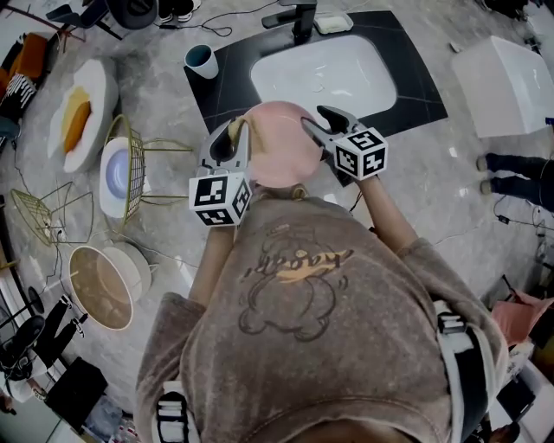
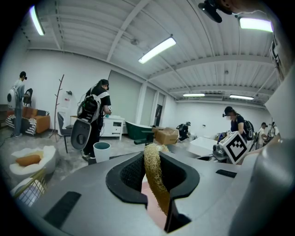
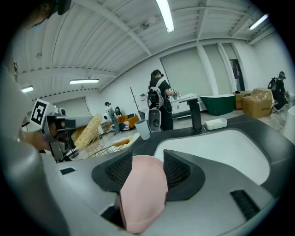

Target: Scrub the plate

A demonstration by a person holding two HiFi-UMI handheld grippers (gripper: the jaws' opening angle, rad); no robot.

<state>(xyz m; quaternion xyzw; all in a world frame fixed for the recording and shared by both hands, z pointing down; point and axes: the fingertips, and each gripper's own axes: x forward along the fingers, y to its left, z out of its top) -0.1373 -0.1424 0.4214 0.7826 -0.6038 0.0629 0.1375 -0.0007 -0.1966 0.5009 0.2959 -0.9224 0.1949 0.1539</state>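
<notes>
Left gripper [image 2: 156, 161]: jaws clenched on a straw-coloured loofah [image 2: 154, 182], which stands upright between the pads and rises past the tips. Right gripper [image 3: 144, 166]: jaws spread wide, not clamped; the pink plate [image 3: 143, 196] is seen between the pads, reaching back into the throat. In the head view the plate is found between the two grippers, over the near edge of the dark counter [image 1: 221, 95], just in front of the white sink [image 1: 325, 73]. The loofah is placed at the plate's left rim; contact cannot be settled. A black tap [image 1: 300, 16] is noted behind the sink, a cup [image 1: 201, 60] near the counter's left corner
</notes>
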